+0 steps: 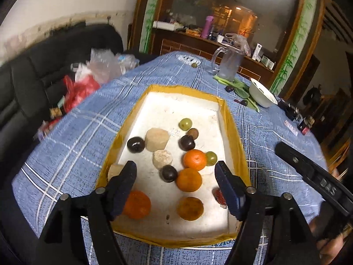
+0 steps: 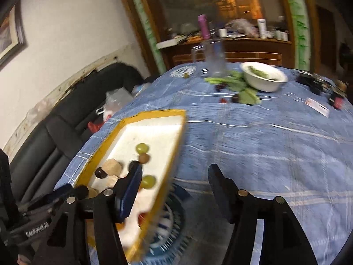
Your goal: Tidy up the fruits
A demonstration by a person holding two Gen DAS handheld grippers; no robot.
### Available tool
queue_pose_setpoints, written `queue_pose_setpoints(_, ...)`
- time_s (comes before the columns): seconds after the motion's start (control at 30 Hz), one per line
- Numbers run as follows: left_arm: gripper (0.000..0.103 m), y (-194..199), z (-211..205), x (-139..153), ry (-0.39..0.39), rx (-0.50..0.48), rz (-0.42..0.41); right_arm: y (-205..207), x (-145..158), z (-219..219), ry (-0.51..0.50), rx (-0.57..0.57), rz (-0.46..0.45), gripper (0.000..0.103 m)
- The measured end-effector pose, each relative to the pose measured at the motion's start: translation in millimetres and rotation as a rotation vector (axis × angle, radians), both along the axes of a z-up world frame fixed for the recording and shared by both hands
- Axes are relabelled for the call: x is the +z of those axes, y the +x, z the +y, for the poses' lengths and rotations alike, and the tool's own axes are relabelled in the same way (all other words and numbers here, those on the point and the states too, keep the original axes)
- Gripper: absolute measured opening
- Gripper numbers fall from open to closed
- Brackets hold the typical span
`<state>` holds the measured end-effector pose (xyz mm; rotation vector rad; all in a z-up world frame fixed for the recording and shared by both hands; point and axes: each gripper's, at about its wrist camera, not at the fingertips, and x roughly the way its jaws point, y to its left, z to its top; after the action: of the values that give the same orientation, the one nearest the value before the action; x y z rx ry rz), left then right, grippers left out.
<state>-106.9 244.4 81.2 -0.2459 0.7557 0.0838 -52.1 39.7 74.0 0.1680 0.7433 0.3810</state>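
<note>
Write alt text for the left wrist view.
Open left tongs hover empty over a yellow-rimmed white tray holding oranges, dark plums, green grapes and pale chunks. The tray sits on a blue plaid tablecloth.

Right claw (image 2: pixel 175 172) gapes empty beside the fruit tray (image 2: pixel 174 154).

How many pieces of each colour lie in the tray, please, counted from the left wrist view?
Orange fruits: 4
Dark fruits: 3
Pale chunks: 3
Green grapes: 2
Brown fruit: 1
Red piece, partly hidden: 1
Total: 14
</note>
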Motion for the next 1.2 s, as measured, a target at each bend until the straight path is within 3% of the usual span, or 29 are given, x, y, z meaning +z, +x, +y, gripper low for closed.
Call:
queue_pose_setpoints(0.1,0.082,-8,-25,6,0.141,0.026,-0.04,-21,-1,-18,-0.007,-0.058,-0.02,0.068)
queue_pose_setpoints(0.2,0.093,-12,-39,10,0.205,0.042,-0.061,-38,-4,-33,-0.016,-0.109,-0.033,0.071)
queue_pose_setpoints(0.77,0.094,-19,-84,14,0.229,-0.01,-0.017,-73,-13,-55,-0.056,-0.123,-0.053,0.077)
queue_pose_setpoints(1.2,0.094,-19,-86,12,0.22,-0.012,-0.005,-75,-15,-57,-0.057,-0.128,-0.044,0.079)
